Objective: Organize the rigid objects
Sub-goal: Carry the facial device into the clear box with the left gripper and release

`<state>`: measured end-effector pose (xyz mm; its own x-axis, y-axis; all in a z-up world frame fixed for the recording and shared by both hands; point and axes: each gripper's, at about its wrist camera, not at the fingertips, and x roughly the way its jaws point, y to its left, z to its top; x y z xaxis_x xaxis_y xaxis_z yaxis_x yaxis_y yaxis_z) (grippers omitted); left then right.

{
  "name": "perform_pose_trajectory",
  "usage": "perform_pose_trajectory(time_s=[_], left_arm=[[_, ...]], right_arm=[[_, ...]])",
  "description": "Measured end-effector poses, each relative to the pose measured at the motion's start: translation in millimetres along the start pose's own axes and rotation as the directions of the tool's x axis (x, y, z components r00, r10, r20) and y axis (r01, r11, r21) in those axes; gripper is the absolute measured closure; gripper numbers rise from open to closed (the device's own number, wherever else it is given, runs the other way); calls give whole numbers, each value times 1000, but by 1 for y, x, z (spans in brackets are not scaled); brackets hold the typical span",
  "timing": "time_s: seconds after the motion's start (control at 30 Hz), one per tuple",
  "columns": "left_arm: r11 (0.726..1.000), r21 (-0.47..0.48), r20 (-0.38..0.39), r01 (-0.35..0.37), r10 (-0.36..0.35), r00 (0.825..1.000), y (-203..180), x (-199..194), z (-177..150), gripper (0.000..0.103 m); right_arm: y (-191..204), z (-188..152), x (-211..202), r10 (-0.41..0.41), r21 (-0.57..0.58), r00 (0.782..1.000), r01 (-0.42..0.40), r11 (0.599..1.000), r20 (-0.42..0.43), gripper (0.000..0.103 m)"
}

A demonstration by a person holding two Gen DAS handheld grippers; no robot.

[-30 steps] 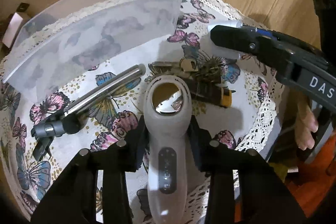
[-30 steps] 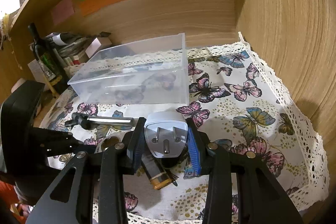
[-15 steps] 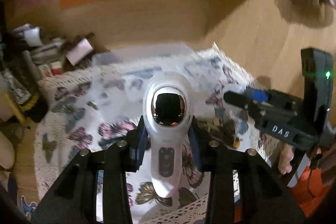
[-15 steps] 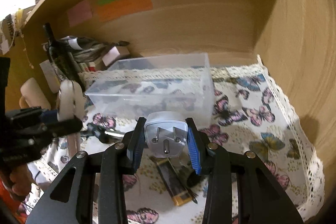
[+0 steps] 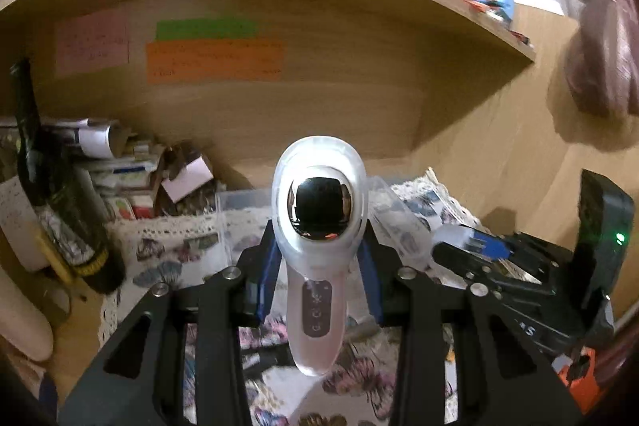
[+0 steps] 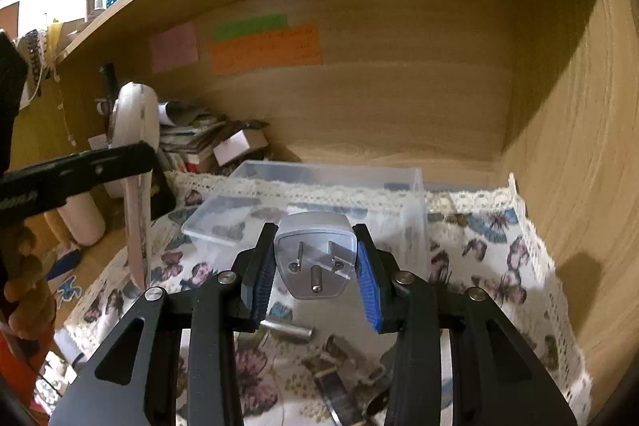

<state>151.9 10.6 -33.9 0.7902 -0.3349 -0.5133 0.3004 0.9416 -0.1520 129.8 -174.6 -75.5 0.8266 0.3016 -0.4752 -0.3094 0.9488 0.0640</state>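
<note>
My left gripper (image 5: 317, 266) is shut on a white handheld device (image 5: 317, 250) with a shiny round head and a dark button strip, held well above the table. It also shows from the side in the right wrist view (image 6: 133, 162). My right gripper (image 6: 315, 270) is shut on a grey plug adapter (image 6: 315, 256) with metal pins facing the camera, held in front of the clear plastic box (image 6: 319, 194). The box (image 5: 243, 200) stands on the butterfly cloth. The right gripper shows at the right of the left wrist view (image 5: 471, 246).
A metal rod (image 6: 287, 332), keys and a dark lighter-like item (image 6: 339, 394) lie on the butterfly cloth (image 6: 499, 266) below my right gripper. A dark bottle (image 5: 60, 202), papers and small boxes (image 5: 131, 162) crowd the back left. Wooden walls close the back and right.
Both grippers have risen from the cloth with their objects. The left one lifted the white device clear of the table; the right one moved toward the clear box.
</note>
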Motion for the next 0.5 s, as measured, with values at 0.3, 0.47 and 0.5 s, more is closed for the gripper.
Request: perform_pose_trajectory(time_s=[0.3, 0.47, 0.5], left_arm=[[996, 45, -28, -72, 73, 997, 7, 51, 26, 66], [986, 119, -32, -117, 122, 992, 1, 75, 29, 66], [983, 135, -36, -123, 129, 991, -1, 81, 28, 66]], right_arm=[[-18, 16, 32, -17, 10, 999, 17, 1000, -44, 69], [-24, 17, 54, -32, 10, 996, 33, 999, -87, 69], [-24, 17, 54, -32, 10, 996, 33, 999, -87, 69]])
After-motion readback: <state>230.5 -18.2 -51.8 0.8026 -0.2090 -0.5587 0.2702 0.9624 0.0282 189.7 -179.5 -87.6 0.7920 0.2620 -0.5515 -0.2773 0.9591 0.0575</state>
